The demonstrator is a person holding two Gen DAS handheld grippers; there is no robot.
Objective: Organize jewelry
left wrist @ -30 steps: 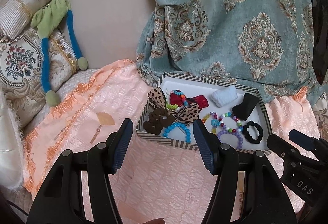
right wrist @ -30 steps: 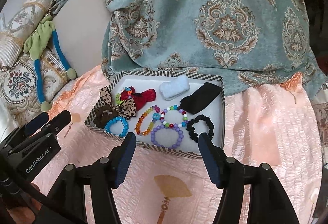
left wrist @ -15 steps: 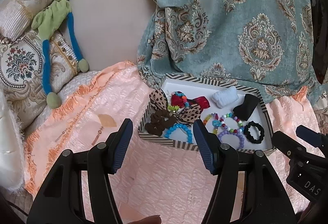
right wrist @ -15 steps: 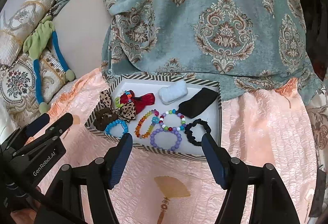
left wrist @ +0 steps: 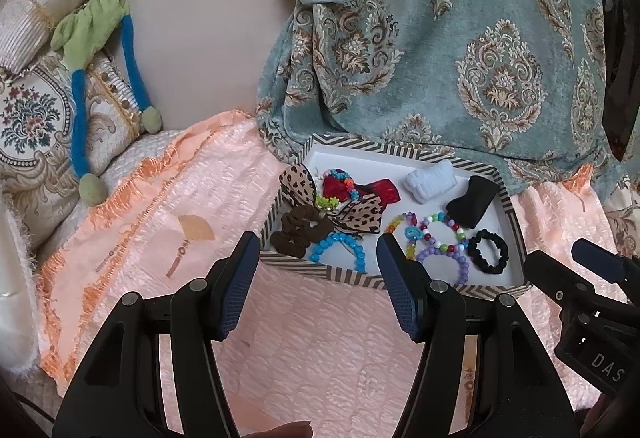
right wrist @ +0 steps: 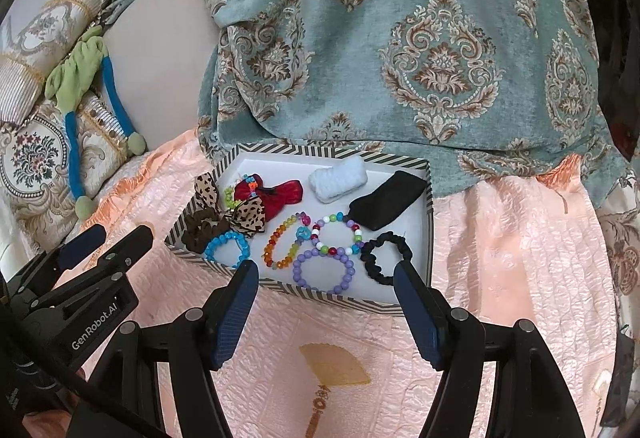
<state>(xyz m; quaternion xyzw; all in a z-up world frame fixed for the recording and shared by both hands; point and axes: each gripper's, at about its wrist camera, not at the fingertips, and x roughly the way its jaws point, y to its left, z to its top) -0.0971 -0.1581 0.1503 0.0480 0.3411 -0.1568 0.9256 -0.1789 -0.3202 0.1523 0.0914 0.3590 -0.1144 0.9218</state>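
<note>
— Two grippers we hold over a pink quilt (right wrist: 500,258) on what looks like a bed or sofa, with a teal patterned drape (right wrist: 400,37) hanging behind and embroidered cushions (left wrist: 36,117) off to the left.

— Where does the jewelry sit?

— In a striped tray (right wrist: 430,197) on the quilt, against the drape. We see a blue bracelet (right wrist: 226,246), an orange one (right wrist: 280,242), a purple one (right wrist: 324,270), a black scrunchie (right wrist: 386,252), a red bow (right wrist: 280,193) and a leopard bow (right wrist: 248,215).

— And our jaws?

— Left gripper (left wrist: 314,258): jaws apart, nothing between them, short of the tray's near edge. Right gripper (right wrist: 322,292): jaws apart too, empty, just before the tray.

— What differs between views?

— Our left view shows more cushions and a green-and-blue plush toy (left wrist: 92,37); our right view shows the whole tray and a fan print (right wrist: 332,364) on the quilt.
</note>
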